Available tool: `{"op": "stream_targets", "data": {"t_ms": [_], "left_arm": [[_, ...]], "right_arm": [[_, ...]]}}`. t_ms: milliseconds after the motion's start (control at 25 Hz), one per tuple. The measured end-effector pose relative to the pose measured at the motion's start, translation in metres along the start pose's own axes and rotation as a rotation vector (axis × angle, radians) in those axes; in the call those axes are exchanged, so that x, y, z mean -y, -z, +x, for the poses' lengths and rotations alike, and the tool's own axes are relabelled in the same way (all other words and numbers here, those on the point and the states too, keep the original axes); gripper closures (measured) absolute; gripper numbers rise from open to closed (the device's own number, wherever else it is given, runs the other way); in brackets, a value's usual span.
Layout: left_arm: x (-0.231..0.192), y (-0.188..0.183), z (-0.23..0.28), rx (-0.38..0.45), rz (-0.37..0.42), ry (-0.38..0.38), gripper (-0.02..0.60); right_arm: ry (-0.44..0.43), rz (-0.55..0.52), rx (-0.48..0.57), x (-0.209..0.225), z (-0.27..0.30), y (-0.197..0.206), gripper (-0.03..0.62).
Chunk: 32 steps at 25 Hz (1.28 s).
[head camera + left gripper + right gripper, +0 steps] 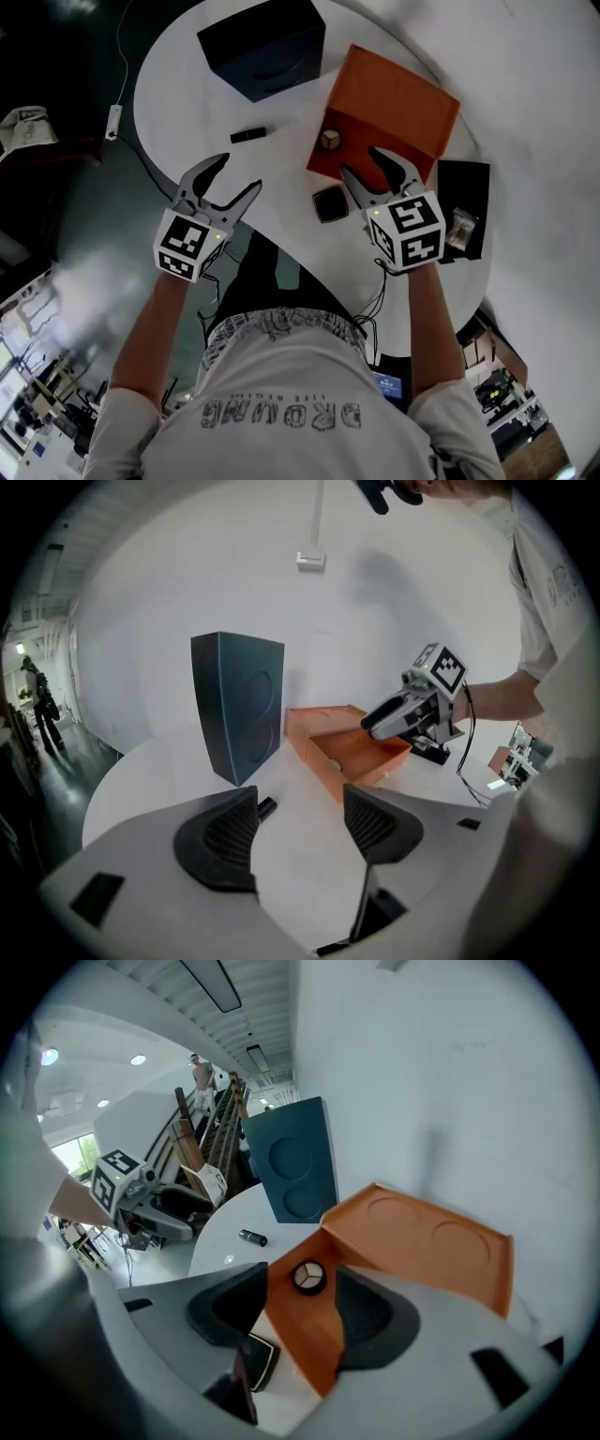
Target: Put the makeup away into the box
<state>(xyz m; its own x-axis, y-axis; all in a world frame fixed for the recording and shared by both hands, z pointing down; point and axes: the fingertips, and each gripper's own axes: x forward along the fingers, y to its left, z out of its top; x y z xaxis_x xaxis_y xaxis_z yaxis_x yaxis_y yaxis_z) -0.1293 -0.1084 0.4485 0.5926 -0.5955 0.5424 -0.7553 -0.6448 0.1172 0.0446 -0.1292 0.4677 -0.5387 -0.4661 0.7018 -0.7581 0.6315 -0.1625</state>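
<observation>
Right hand-held gripper (359,160) jaws apart, empty, over orange box (403,98) | left hand-held gripper (240,172) likewise | round compact (330,139) inside; square compact (330,203), black tube (248,135) on worktop (178,94) | risk: square compact (flat, smooth-looking) slips from shallow pinch

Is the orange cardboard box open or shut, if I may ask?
Open: its lid lies flipped back; a round compact shows inside.
</observation>
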Motion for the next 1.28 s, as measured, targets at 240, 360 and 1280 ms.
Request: {"op": "stream_targets", "data": {"t_ms": [240, 360, 1280], "left_arm": [[-0.035, 0.023, 0.024, -0.063, 0.097, 0.096, 0.29], [-0.053, 0.032, 0.035, -0.08, 0.102, 0.135, 0.29], [-0.058, 0.061, 0.086, -0.196, 0.33, 0.314, 0.354]], "right_arm": [[0.079, 0.109, 0.011, -0.012, -0.018, 0.005, 0.355], [0.116, 0.163, 0.005, -0.016, -0.016, 0.01, 0.359], [0.21, 0.28, -0.04, -0.034, -0.008, 0.037, 0.389]]}}
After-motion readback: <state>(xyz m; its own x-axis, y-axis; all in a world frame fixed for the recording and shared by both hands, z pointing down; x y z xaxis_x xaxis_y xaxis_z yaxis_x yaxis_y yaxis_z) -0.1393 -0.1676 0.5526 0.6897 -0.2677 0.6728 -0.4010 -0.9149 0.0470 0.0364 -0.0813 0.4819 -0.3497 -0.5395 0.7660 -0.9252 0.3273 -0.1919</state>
